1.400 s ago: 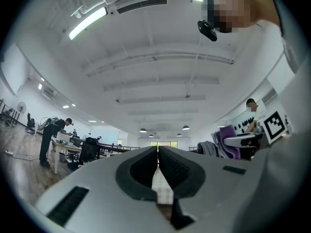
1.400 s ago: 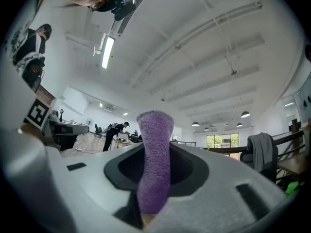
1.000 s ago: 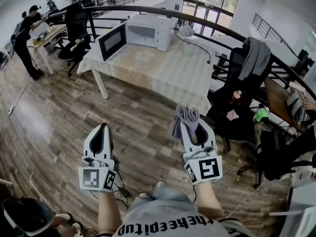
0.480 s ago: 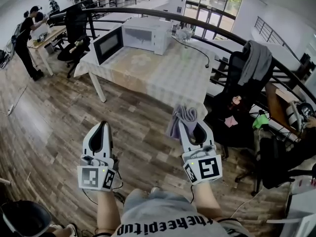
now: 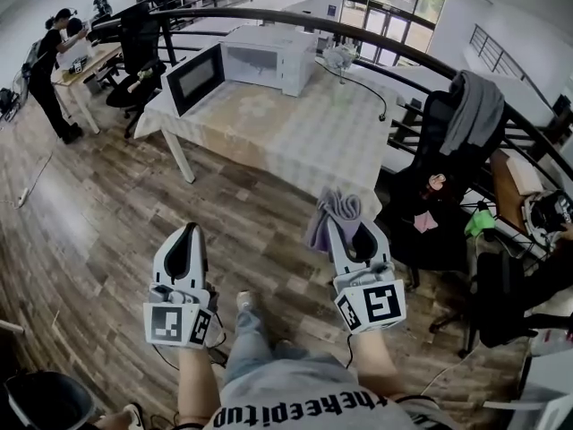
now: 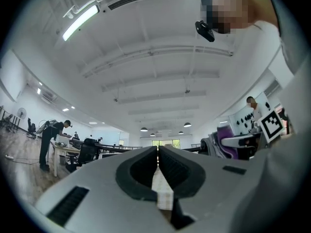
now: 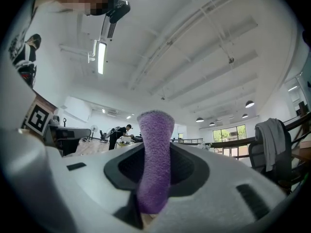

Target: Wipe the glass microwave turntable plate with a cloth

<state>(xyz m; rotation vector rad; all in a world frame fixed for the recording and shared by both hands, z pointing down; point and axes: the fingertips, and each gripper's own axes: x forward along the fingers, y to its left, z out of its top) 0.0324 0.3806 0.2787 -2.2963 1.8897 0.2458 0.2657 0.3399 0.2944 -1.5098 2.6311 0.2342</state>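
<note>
We hold, at 7 o'clock: left gripper [image 5: 187,233], jaws pressed together, nothing between. At 5 o'clock: right gripper [image 5: 347,227], pinching purple cloth [image 5: 332,211]. At 12 o'clock, well apart: desk [image 5: 309,146] bearing white microwave [image 5: 267,56], door open.

The fuzzy purple cloth [image 7: 154,159] stands bunched and upright, pinched between the jaws of the right gripper [image 5: 345,233].
</note>
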